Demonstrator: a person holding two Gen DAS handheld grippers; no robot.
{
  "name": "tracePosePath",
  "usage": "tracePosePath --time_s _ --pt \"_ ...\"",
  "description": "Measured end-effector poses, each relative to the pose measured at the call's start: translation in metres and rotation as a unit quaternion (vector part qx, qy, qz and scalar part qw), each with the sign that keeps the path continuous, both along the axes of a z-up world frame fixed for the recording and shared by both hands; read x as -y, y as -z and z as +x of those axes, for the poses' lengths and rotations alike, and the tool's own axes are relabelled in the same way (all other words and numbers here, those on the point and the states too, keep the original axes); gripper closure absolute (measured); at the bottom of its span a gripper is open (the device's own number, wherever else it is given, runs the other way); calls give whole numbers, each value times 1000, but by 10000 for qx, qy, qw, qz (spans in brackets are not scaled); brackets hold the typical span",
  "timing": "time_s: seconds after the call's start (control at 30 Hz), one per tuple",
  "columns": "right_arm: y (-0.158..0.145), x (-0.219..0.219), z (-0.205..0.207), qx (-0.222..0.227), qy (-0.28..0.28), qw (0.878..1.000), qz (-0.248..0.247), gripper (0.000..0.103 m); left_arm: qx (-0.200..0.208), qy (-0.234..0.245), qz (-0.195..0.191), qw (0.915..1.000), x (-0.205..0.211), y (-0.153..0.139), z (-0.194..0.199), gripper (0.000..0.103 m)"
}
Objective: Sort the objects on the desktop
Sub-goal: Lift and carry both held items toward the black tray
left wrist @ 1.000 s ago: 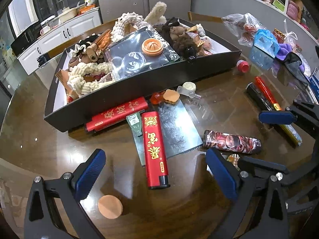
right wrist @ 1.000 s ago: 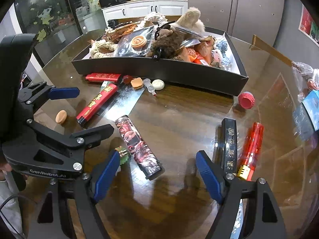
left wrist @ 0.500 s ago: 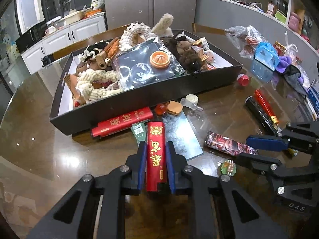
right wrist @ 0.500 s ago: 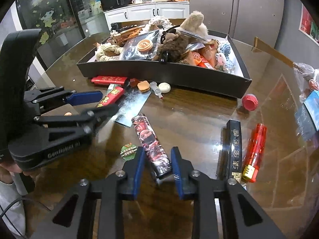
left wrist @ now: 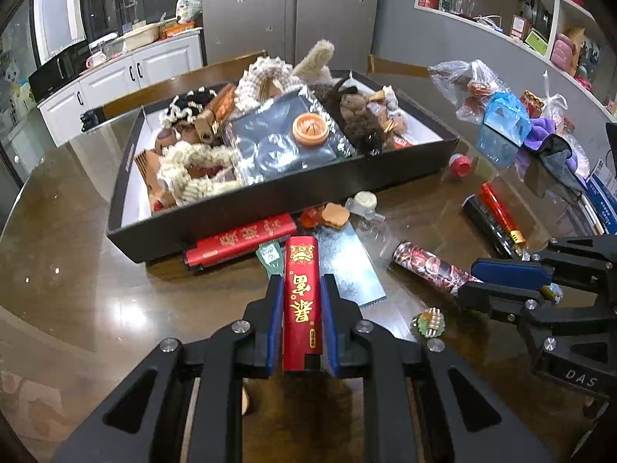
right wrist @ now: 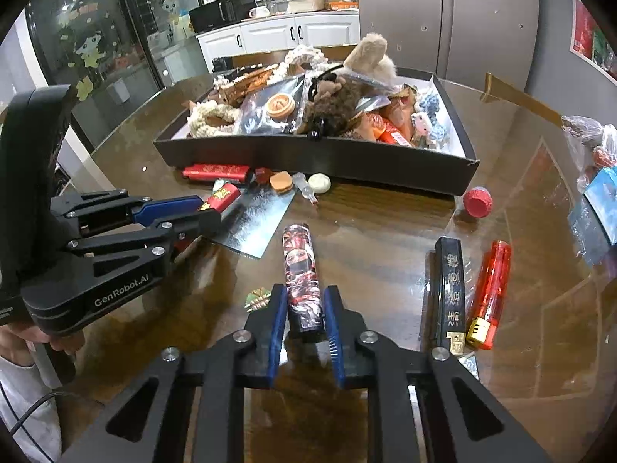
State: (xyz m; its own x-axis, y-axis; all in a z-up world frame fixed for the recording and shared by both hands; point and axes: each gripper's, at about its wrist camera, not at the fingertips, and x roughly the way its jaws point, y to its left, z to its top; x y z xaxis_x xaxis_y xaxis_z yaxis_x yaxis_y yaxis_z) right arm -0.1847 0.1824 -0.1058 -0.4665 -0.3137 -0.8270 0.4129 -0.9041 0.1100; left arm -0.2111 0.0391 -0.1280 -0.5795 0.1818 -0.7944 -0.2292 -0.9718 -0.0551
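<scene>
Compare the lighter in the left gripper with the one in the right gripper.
The red lighter is plain red with gold characters; the patterned lighter bears a dark, busy print. The left gripper holds the red one, the right gripper the patterned one. Both are long, slim and clamped at one end.

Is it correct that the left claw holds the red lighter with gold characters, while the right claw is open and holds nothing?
Not quite. The left claw does grip the red lighter, but the right claw is not empty: the right wrist view shows its blue fingers shut on the patterned lighter that lies on the table.
</scene>
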Motion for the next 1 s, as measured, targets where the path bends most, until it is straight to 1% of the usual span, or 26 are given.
tracePosePath --time_s 0.27,0.63,0.73,0.8,1.0 --pt "-13 -5 2 -131 11 9997 -188 83 -103 -40 49 9999 2 -11 4 83" --pt "-29 -7 10 -274 29 9992 -296 84 -234 -53 132 9996 5 -22 11 83" --pt "-26 -7 11 -228 9 9994 -278 85 -225 -13 140 9996 4 -21 13 83" --pt "-20 -7 12 -138 7 9995 -284 93 -201 21 143 9997 2 -19 14 83" --pt "-1 -4 14 125 -80 9996 -227 93 -162 27 200 9997 2 -15 13 83"
